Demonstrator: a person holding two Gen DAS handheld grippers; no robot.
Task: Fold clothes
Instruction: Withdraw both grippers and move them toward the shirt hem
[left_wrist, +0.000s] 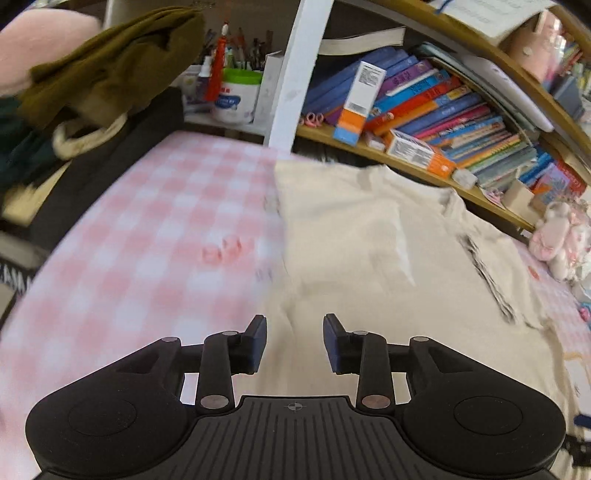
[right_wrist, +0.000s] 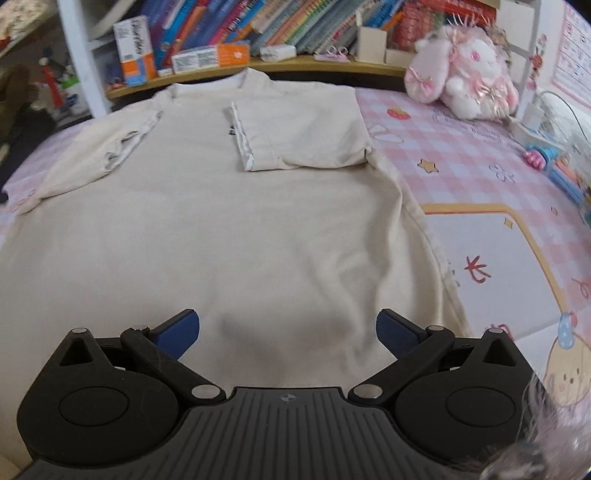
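A cream T-shirt (right_wrist: 229, 221) lies flat on the pink checked cloth (right_wrist: 461, 155), collar toward the bookshelf. Its right sleeve (right_wrist: 295, 129) is folded in over the chest; the left sleeve (right_wrist: 110, 147) lies rumpled outward. My right gripper (right_wrist: 288, 328) is open and empty above the shirt's lower hem area. In the left wrist view the shirt (left_wrist: 369, 251) fills the right half, and my left gripper (left_wrist: 294, 339) is open and empty over its left edge, where shirt meets pink cloth (left_wrist: 147, 229). The left view is motion-blurred.
A bookshelf (right_wrist: 258, 33) with books and boxes runs along the back. A pink plush rabbit (right_wrist: 465, 70) sits at the back right, toys (right_wrist: 557, 166) at the right edge. An olive and dark clothes pile (left_wrist: 103, 74) lies at the left.
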